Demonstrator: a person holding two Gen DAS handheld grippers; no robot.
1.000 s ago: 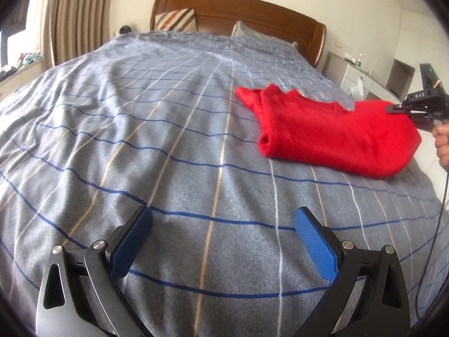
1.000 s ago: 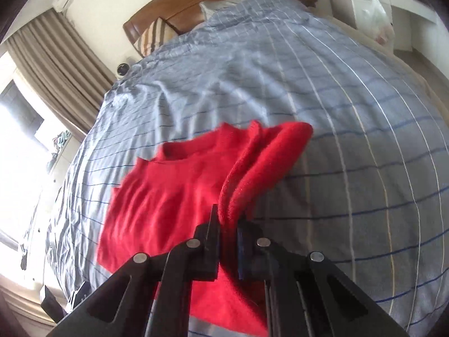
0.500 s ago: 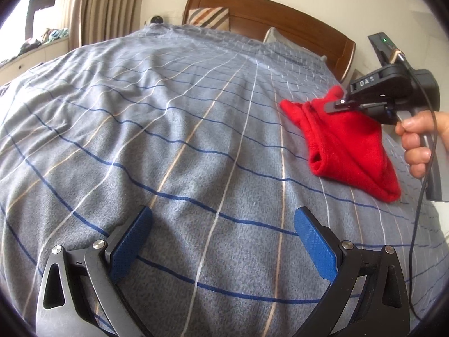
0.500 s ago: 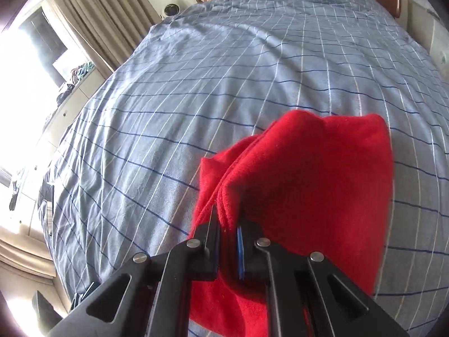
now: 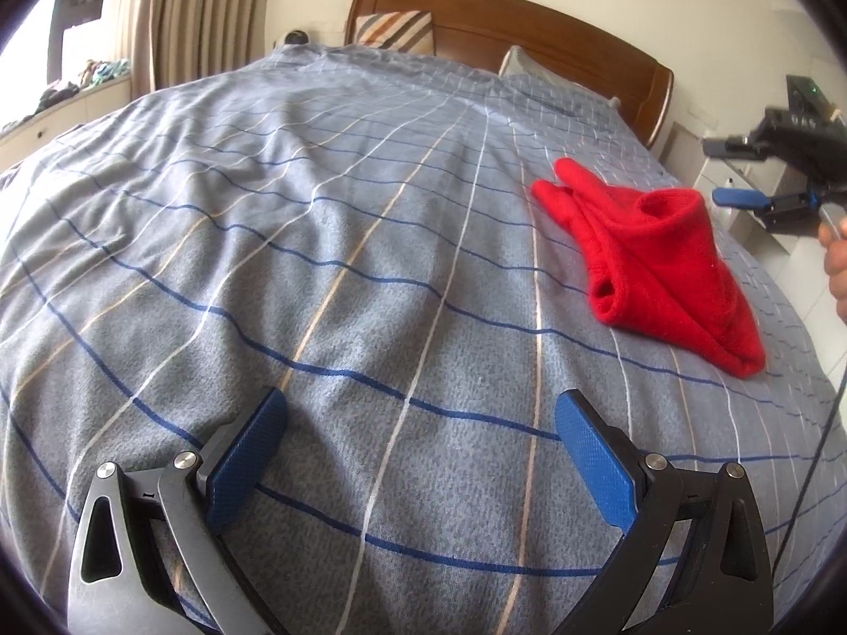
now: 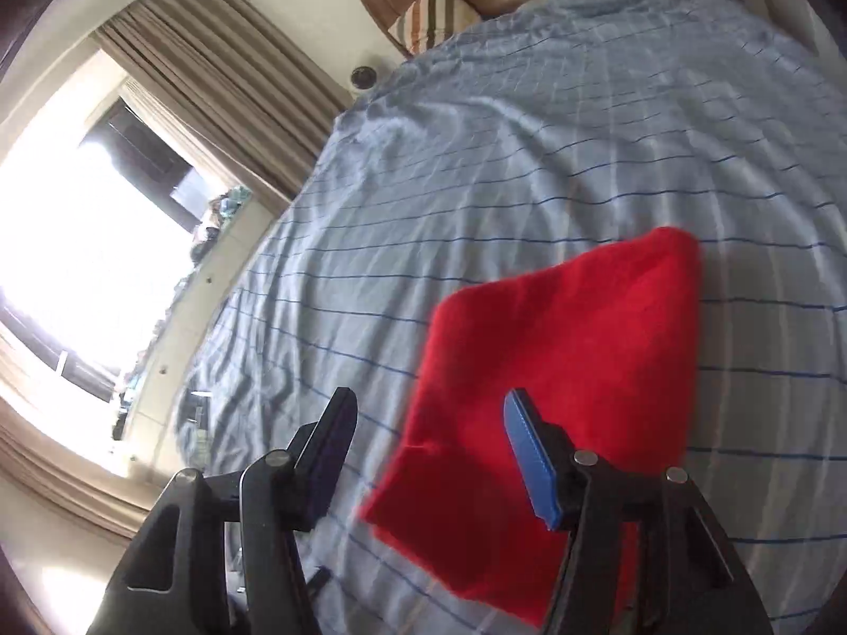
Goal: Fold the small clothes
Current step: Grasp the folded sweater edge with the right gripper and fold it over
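Red garment: a small folded piece is seen lying on the bed, at about 2 o'clock in the left wrist view; in the right wrist view it is spread at 5 o'clock, directly beyond the jaws.
Bed cover: a grey-blue sheet crossed by dark blue, white and tan lines is stretched over the whole bed; the garment is carried near its right edge.
Left gripper: its jaws are held wide apart above bare cover at 6 o'clock; nothing is between the blue pads, and the garment lies well apart from them.
Right gripper: its jaws are opening and nothing is clamped; the cloth is seen behind and below them, not pressed by either pad. In the left wrist view it is found at 3 o'clock, just beside the garment's far edge, gripped by a hand.
Headboard: brown wood is seen at 12 o'clock, with a striped pillow leaned against it.
Curtains: beige folds are hung at 10 o'clock beside a bright window.
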